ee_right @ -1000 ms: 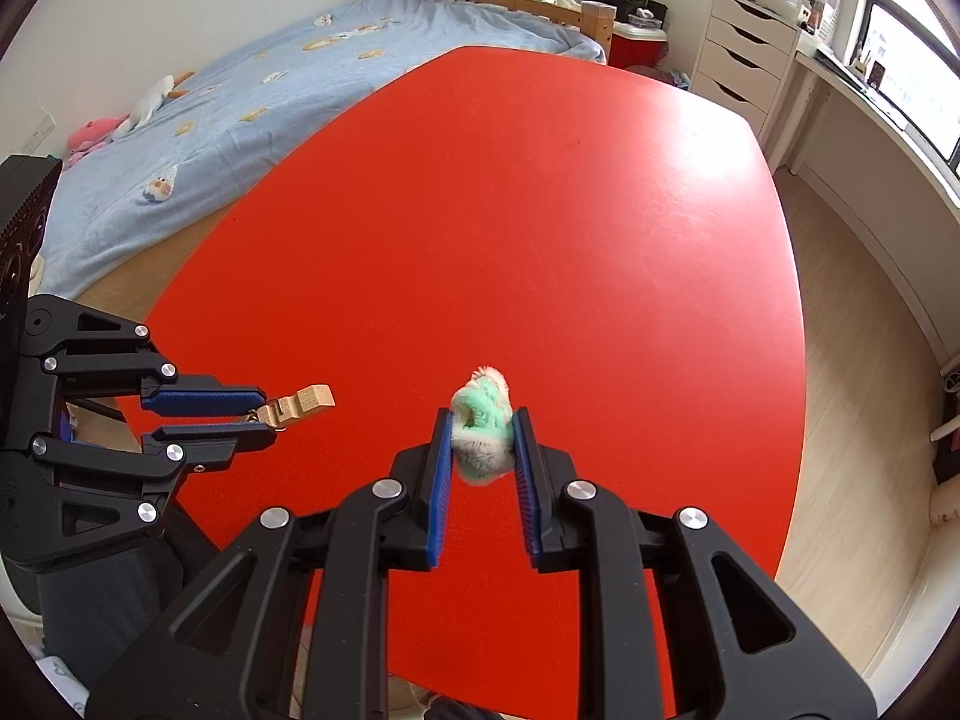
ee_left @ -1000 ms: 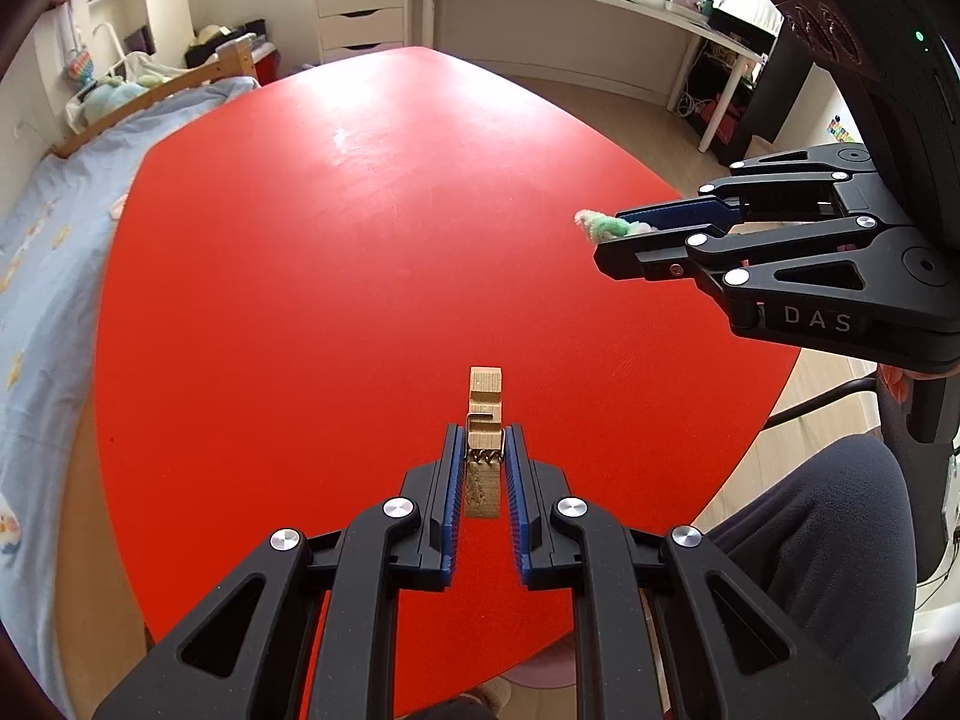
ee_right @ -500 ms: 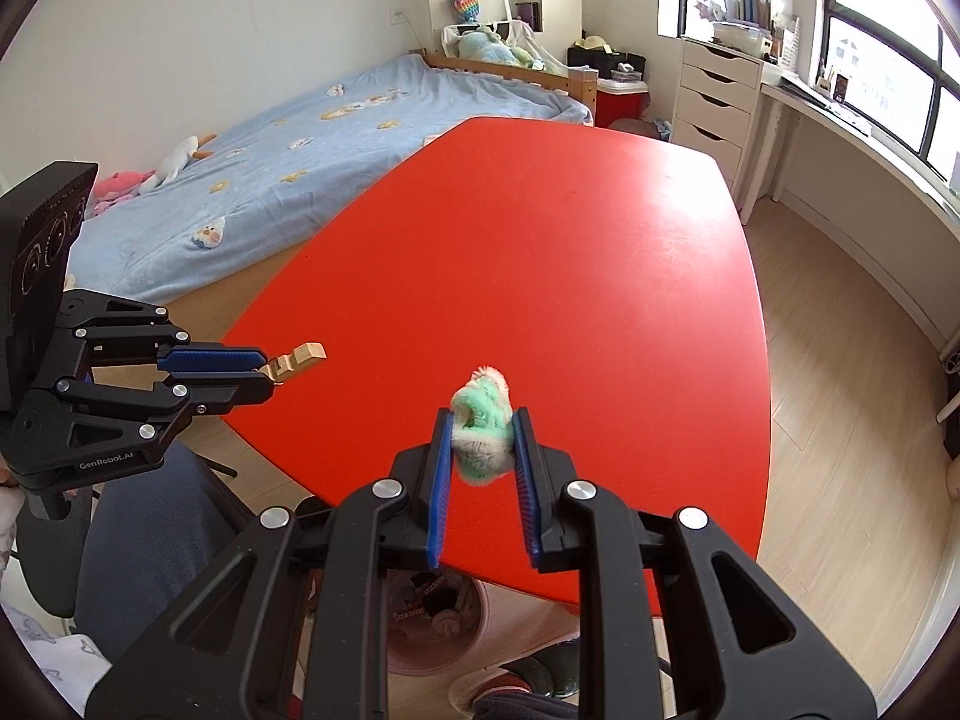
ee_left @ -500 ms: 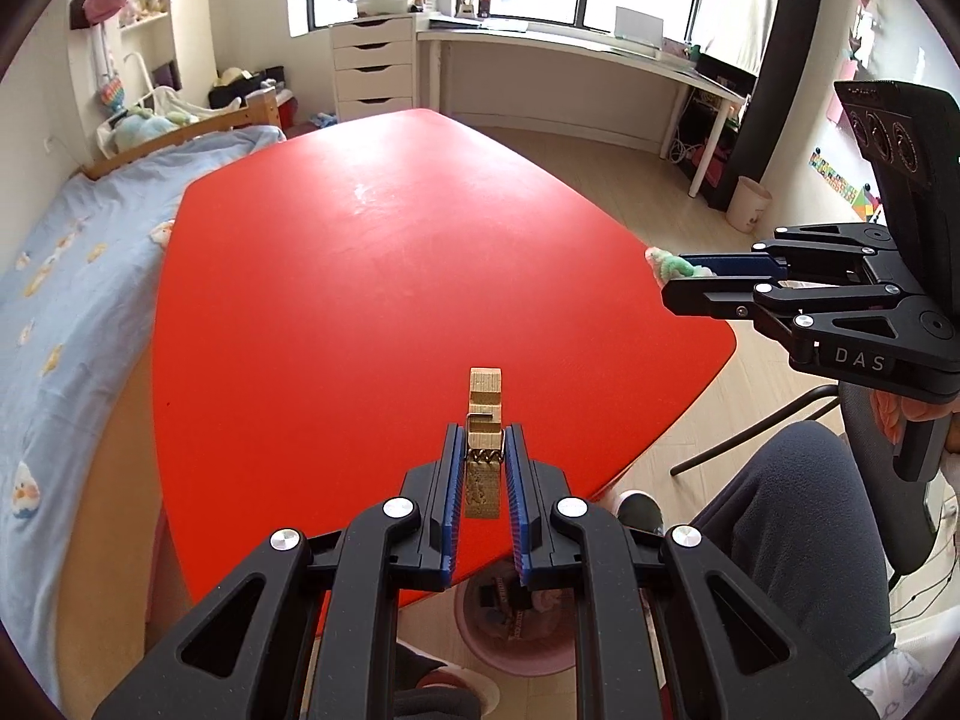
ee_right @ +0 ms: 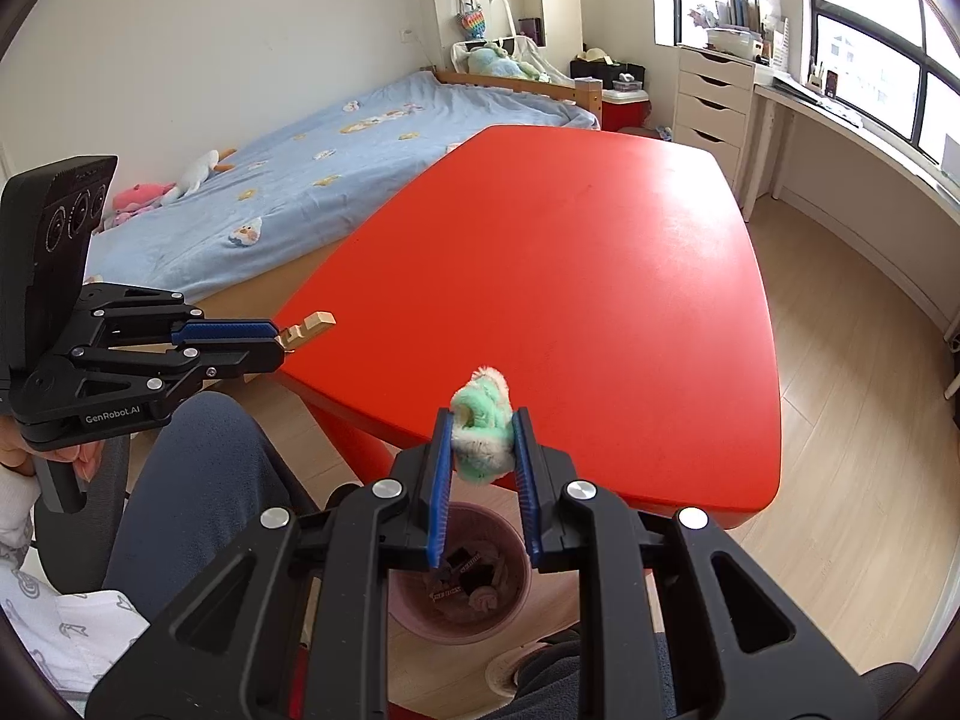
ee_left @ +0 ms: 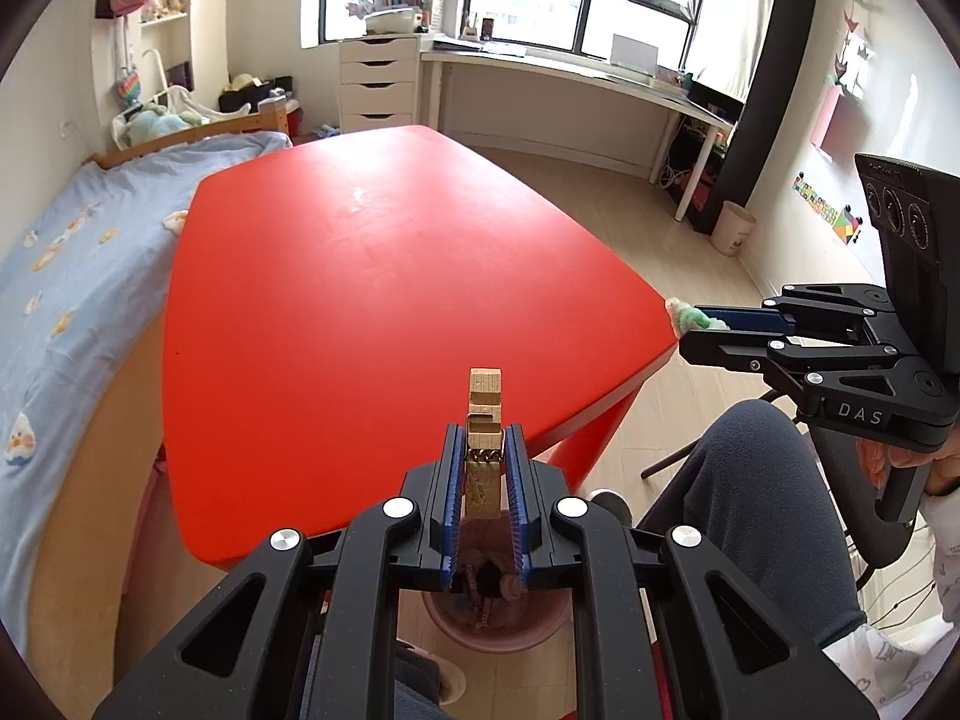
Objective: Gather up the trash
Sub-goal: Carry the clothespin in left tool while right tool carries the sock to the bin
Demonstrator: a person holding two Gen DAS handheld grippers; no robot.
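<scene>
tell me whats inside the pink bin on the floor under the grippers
The pink bin already holds some dark wrappers and a pale curled scrap. The right gripper, shut on a green fluffy piece, covers part of the opening, so the rest of the contents cannot be seen.

Layout, as I see it from both wrists

My left gripper (ee_left: 485, 468) with clothespin (ee_left: 483, 420) sits left of my right gripper (ee_right: 482, 444) with pompom (ee_right: 482, 432); bin (ee_right: 516, 600) below both, table (ee_left: 360, 300) ahead, bed (ee_right: 360, 150) left of it.

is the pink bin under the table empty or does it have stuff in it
Not empty. Looking down past each gripper's fingers, the pink bin on the floor by the red table already holds several scraps and wrappers.
</scene>
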